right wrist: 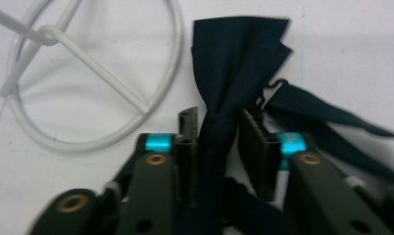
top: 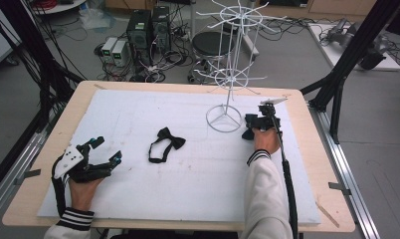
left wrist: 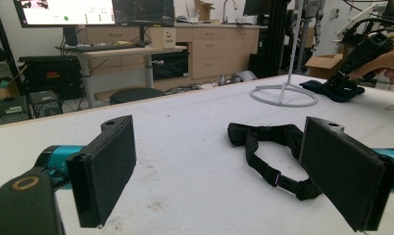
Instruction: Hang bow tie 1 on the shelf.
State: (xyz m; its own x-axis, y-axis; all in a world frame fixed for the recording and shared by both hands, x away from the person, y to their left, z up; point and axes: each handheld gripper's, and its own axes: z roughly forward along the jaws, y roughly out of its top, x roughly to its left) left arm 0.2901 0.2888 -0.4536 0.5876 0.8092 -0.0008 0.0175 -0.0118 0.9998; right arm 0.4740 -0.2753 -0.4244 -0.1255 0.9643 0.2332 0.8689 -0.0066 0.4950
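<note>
Right now: dark blue bow tie (right wrist: 234,63) lying on the white sheet (top: 138,124) of the table (top: 307,149), just beside the ring base of the white wire stand (top: 224,119), at the far right part of the sheet. Pinched at its knot by the right claw (right wrist: 219,137), black pads squeezed in narrow on the folded cloth, one pad tight against it, the other a hair off in the right gripper view; no earlier look to compare. Wings fanned out beyond the pads, strap trailing off to the right of that view. Seen from the high view, right claw (top: 255,124) pointing away from the person, hand wrapped around its body, striped cuff behind, cable running back down along the sleeve.

Further out, near the middle of the sheet: black bow tie (top: 166,143), strap looped, untouched, well apart from the stand. Over at the near left: left claw (top: 104,152), spread wide, nothing between its pads, hovering low with the black bow tie (left wrist: 268,142) lying ahead of its jaws.
</note>
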